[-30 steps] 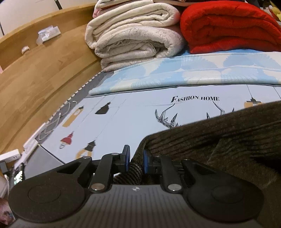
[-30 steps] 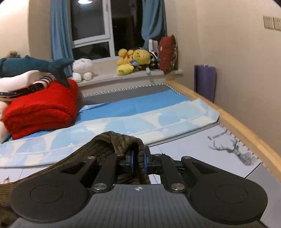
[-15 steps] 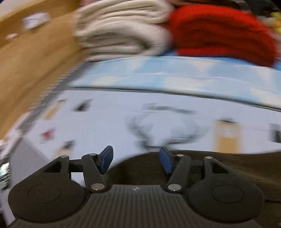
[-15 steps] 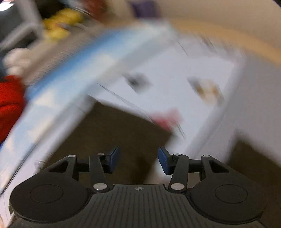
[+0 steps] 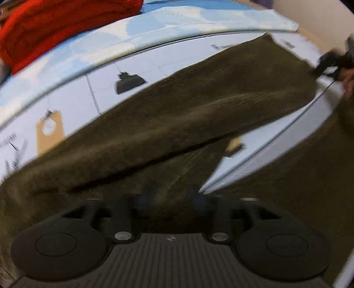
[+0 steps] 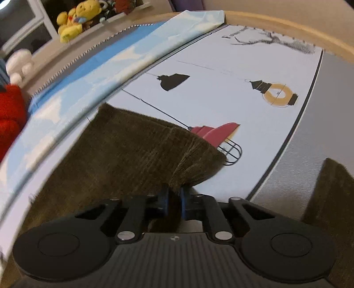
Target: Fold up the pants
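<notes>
1. Left wrist view: the left gripper (image 5: 171,199) has its fingers spread, gripping nothing, low over the pants (image 5: 199,106) (the frame is blurred).
2. Pants location: the olive fabric lies across the printed mat (image 5: 106,88), one leg running toward the right gripper (image 5: 327,64) at the far hem.
3. Right wrist view: the right gripper (image 6: 174,199) is clenched on a bunched hem of the pants (image 6: 137,150).
4. A red blanket (image 5: 55,24) sits beyond the mat; plush toys (image 6: 75,17) line the sill.
</notes>
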`<state>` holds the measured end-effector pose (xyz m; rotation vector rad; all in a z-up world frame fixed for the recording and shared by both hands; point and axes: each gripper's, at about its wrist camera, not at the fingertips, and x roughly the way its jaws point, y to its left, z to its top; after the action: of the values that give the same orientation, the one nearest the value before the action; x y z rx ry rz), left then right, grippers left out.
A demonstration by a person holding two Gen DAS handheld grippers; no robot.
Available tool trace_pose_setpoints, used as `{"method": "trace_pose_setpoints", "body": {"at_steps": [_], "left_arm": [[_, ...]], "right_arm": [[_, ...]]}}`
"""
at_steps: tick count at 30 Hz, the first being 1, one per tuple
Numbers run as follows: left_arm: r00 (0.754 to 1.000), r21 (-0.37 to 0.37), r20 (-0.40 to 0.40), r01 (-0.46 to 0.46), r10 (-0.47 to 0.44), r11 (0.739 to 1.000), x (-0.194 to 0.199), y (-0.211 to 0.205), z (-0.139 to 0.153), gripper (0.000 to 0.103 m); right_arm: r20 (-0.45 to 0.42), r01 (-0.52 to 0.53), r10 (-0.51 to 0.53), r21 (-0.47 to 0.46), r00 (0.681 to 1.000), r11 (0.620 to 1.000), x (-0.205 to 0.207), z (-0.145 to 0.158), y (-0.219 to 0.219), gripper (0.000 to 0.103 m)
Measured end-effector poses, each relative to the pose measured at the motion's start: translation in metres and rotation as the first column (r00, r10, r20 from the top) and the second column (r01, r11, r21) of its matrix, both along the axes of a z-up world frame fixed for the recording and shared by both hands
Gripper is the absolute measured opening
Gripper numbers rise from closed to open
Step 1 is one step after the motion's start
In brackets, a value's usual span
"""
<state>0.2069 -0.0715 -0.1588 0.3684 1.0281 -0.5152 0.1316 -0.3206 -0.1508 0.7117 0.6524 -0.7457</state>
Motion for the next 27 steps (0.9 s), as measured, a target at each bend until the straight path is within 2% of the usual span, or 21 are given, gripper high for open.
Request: {"method": "trace_pose_setpoints", "body": {"at_steps": [1, 3, 4, 5, 7, 9, 11, 13, 15, 17, 19, 21, 22, 23, 25, 27], "left_arm": [[1.000, -0.035, -0.006, -0.031, 0.031, 0.999, 0.006, 0.006, 0.003, 0.014], [0.996, -0.108, -0.005, -0.090, 0.090, 0.990, 0.015, 0.016, 0.016, 0.012], [0.996, -0.127, 0.007, -0.086, 0.087, 0.988, 0.016, 0.019, 0.022, 0.011], [0.998, -0.156, 0.014, -0.058, 0.061, 0.986, 0.016, 0.020, 0.026, 0.011], [0.998, -0.219, -0.013, 0.050, -0.055, 0.974, 0.009, 0.014, 0.028, 0.011], [0.985, -0.173, -0.019, 0.166, -0.172, 0.971, -0.002, 0.000, 0.021, 0.011], [0.972, -0.127, -0.049, 0.223, -0.230, 0.967, -0.009, -0.005, 0.011, 0.011], [0.971, -0.135, -0.053, 0.223, -0.232, 0.965, -0.007, -0.001, 0.009, 0.012], [0.975, -0.174, -0.066, 0.198, -0.212, 0.964, 0.000, 0.007, 0.014, 0.012], [0.976, -0.194, -0.089, 0.178, -0.198, 0.965, 0.004, 0.010, 0.013, 0.013], [0.969, -0.182, -0.133, 0.184, -0.210, 0.966, 0.002, 0.010, 0.008, 0.022], [0.963, -0.169, -0.129, 0.215, -0.238, 0.962, -0.004, 0.011, 0.013, 0.028], [0.967, -0.178, -0.117, 0.203, -0.225, 0.963, -0.004, 0.015, 0.021, 0.029], [0.976, -0.194, -0.108, 0.168, -0.192, 0.966, -0.003, 0.023, 0.030, 0.030], [0.993, -0.237, -0.088, 0.055, -0.078, 0.970, 0.003, 0.050, 0.050, 0.034], [0.996, -0.248, -0.075, -0.057, 0.039, 0.967, 0.001, 0.074, 0.069, 0.041]], "right_arm": [[0.047, 0.012, -0.013, 0.008, 0.999, 1.000, 0.001, 0.005, -0.006, 0.008], [0.217, 0.029, -0.018, -0.047, 0.976, 0.998, -0.007, 0.044, -0.010, 0.006], [0.282, 0.038, -0.006, -0.109, 0.959, 0.993, -0.010, 0.066, -0.009, 0.006], [0.301, 0.070, -0.022, -0.148, 0.953, 0.987, -0.016, 0.080, -0.011, 0.006], [0.194, 0.189, -0.160, -0.142, 0.968, 0.972, -0.025, 0.072, -0.023, 0.006], [0.016, 0.286, -0.286, -0.086, 0.958, 0.954, -0.038, 0.039, -0.038, 0.006], [-0.093, 0.348, -0.346, 0.003, 0.934, 0.938, -0.051, 0.013, -0.051, 0.007], [-0.067, 0.365, -0.362, 0.037, 0.930, 0.930, -0.059, 0.014, -0.056, 0.007], [-0.058, 0.337, -0.337, -0.019, 0.940, 0.941, -0.057, 0.027, -0.052, 0.007], [-0.093, 0.355, -0.359, -0.063, 0.928, 0.933, -0.058, 0.031, -0.051, 0.007], [-0.143, 0.382, -0.383, -0.029, 0.913, 0.924, -0.058, 0.018, -0.058, 0.008], [-0.144, 0.377, -0.375, -0.013, 0.916, 0.926, -0.060, 0.021, -0.055, 0.014], [-0.142, 0.372, -0.370, -0.016, 0.918, 0.928, -0.059, 0.027, -0.053, 0.015], [-0.128, 0.366, -0.365, -0.022, 0.922, 0.931, -0.059, 0.035, -0.051, 0.019], [-0.055, 0.329, -0.332, -0.056, 0.942, 0.942, -0.060, 0.057, -0.040, 0.040], [-0.009, 0.267, -0.270, -0.124, 0.963, 0.956, -0.059, 0.079, -0.025, 0.043]]}}
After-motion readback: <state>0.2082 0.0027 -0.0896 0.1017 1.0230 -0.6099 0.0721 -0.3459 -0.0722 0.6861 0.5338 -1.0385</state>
